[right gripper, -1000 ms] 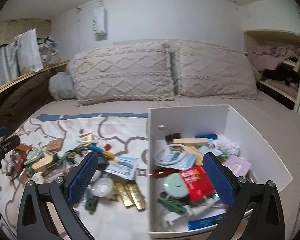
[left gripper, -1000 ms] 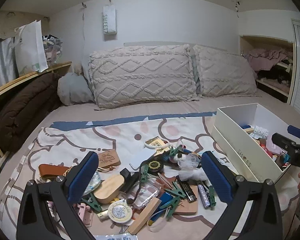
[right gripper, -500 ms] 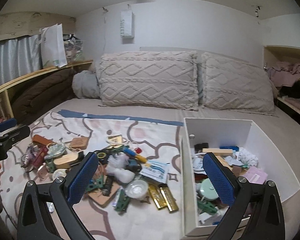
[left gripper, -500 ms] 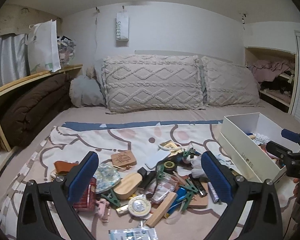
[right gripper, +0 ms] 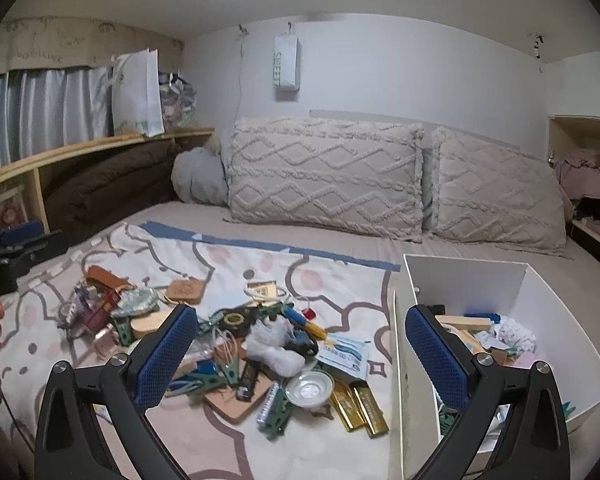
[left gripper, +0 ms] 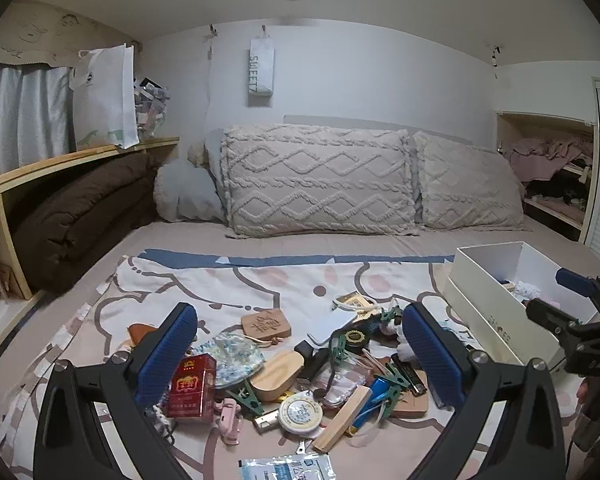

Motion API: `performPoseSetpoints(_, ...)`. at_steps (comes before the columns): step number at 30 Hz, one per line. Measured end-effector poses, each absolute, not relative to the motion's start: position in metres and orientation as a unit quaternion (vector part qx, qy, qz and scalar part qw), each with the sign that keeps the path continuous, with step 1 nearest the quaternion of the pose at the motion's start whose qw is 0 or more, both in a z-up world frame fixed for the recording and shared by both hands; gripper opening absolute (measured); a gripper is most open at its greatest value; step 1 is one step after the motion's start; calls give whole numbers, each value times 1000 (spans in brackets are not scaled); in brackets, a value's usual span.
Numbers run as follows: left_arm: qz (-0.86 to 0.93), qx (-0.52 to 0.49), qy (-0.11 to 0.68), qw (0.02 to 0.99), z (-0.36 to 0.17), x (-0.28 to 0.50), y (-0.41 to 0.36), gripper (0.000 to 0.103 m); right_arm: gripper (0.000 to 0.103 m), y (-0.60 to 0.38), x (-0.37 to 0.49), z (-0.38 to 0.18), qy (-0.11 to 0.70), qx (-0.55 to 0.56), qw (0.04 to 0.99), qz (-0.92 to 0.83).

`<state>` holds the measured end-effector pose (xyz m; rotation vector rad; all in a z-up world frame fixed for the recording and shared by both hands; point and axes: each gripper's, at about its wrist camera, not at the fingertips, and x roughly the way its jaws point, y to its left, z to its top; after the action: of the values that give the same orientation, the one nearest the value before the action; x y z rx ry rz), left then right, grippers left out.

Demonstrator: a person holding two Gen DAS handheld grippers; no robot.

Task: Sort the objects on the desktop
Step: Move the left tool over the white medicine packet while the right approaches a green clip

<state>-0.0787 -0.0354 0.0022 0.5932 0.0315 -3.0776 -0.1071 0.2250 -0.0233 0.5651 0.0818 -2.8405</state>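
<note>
While nothing is gripped yet, both tools held high above the clutter, likely between picks: left gripper [left gripper: 300,356] spread wide with bare blue pads, right gripper [right gripper: 302,354] spread wide too, empty. Landmark: open white cardboard box [left gripper: 488,320], sitting at the right edge of the patterned bed cover [left gripper: 228,284], already partly filled, so apparently the drop bin and kept near the heap for short carries. Left of the box, heaped loose items: red cigarette pack [left gripper: 191,384] farthest from it, partly hidden behind the left gripper's left pad; flat oval wooden case [left gripper: 278,374] toward the box from the pack; round white tape measure [left gripper: 300,412] below the case; pale wooden stick [left gripper: 342,414] closer still to the box. Nearest the box in the right wrist view: two gold foil bars [right gripper: 360,404], small clear glass dish [right gripper: 310,388], white crumpled plastic bag [right gripper: 274,346]. Heap framed between the left gripper's pads but well below, no contact. Right gripper's right pad overlapping the box's near wall in view, left pad over the heap; height above either hard to judge. Much of the sorting judged still undone.
</note>
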Motion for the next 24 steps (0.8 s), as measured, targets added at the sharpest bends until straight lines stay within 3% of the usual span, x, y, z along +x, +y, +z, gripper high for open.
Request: performPoseSetpoints(24,-978,202,50,26,-14,-77,-59,103,103,223,-112,-39,6,202,140,-969)
